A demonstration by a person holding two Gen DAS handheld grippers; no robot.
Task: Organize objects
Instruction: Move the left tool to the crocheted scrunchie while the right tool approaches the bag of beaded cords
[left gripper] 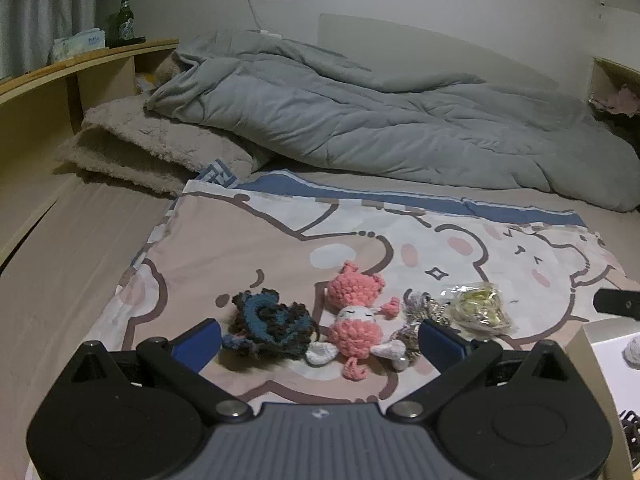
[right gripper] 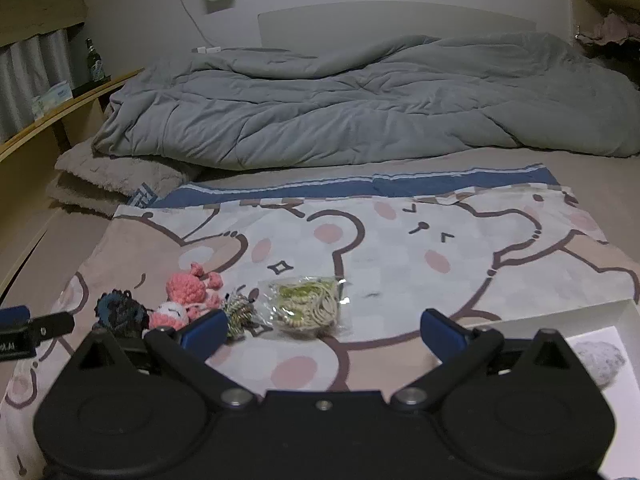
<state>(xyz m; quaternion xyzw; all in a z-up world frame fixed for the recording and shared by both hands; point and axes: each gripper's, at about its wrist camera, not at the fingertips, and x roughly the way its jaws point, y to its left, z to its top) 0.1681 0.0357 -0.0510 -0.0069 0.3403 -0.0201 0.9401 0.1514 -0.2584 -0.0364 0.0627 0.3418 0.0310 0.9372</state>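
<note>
Bedroom: rumpled duvet [left gripper: 360, 120], pillow [left gripper: 160, 148]

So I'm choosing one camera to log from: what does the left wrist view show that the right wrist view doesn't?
Only the left wrist view shows the pink crochet doll whole and a black clip at its right edge. Only the right wrist view shows the grey fluffy item in the white box clearly. Both show the dark blue crochet piece, the bagged hair ties and the grey duvet.
</note>
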